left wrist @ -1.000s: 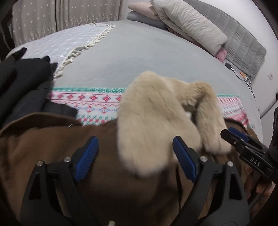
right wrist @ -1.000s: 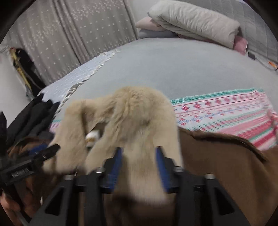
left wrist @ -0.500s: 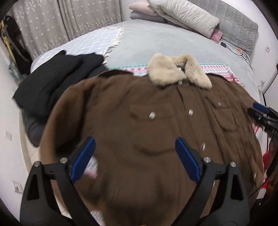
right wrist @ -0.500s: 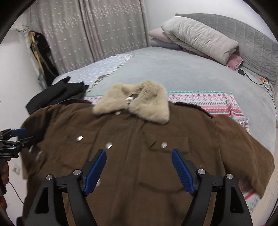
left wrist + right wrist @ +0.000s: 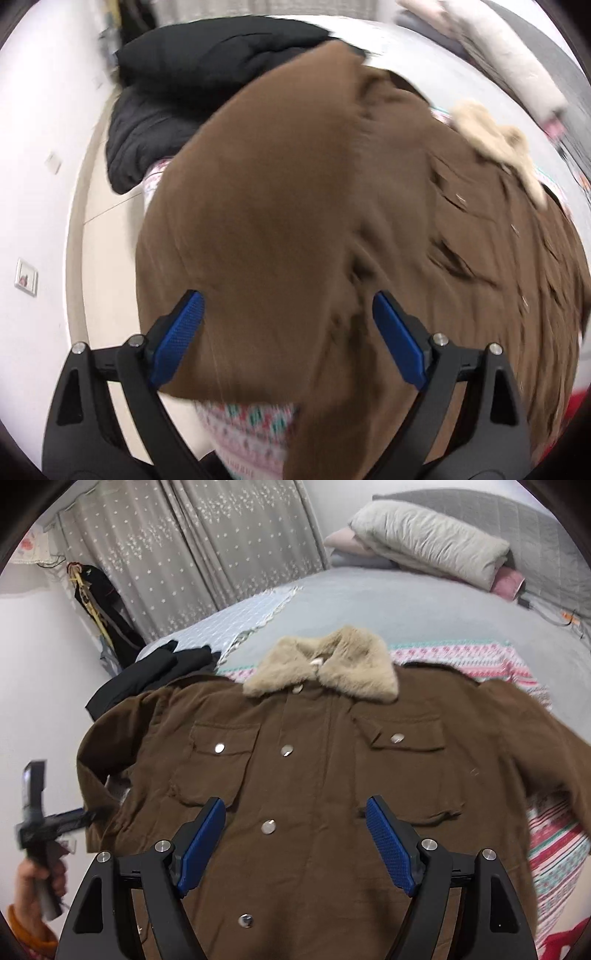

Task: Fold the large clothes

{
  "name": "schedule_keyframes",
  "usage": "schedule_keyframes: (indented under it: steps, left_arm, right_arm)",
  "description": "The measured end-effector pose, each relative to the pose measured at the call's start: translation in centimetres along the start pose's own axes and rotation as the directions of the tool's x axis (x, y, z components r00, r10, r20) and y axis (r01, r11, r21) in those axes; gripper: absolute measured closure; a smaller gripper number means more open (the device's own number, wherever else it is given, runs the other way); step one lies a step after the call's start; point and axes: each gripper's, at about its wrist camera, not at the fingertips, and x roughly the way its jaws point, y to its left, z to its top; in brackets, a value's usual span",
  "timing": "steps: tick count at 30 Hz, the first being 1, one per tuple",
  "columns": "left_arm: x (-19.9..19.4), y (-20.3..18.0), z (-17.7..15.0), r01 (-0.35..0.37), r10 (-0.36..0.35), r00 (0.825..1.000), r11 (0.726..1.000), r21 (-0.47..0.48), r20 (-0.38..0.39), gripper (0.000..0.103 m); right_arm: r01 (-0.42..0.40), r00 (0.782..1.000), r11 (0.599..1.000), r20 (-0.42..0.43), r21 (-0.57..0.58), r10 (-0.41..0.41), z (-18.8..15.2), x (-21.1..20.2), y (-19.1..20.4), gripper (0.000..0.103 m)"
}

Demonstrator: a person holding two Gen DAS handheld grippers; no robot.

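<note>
The left hand-held gripper point(image 5: 288, 339) had been swung out over the brown jacket's left sleeve point(image 5: 266, 206), jaws spread, having just narrowed slightly, nothing pinched. The brown jacket point(image 5: 314, 775) was laid flat, front up, on the bed point(image 5: 388, 609). The right hand-held gripper point(image 5: 295, 834) had been opened off the fur collar point(image 5: 325, 664) and drawn back, so sleeve folding was judged next.

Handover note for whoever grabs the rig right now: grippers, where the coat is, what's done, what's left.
Left gripper: open, holding nothing, over the coat's sleeve; jaws just narrowed a bit.
Right gripper: open, empty, above the coat front.
Brown coat: spread face up on the patterned blanket, fur collar toward the pillows, snaps closed.
Done: laid out flat.
Left: no fold made yet; probably sleeves in first, then the body.
</note>
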Motion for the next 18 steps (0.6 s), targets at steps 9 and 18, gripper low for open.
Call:
schedule_keyframes:
  steps: [9,18]
  left_arm:
    - [-7.5,5.0,4.4,-0.107,0.106,0.982,0.994,-0.002,0.156,0.098]
    - [-9.8,12.8,14.5,-0.366,0.365,0.902,0.930,-0.041,0.230,0.095]
  right_arm:
    - [0.031,0.999,0.999,-0.038,0.009,-0.030,-0.7,1.8,-0.9,0.024]
    - [0.043,0.996,0.999,-0.076,0.012,-0.042,-1.1,3.5,-0.8,0.024]
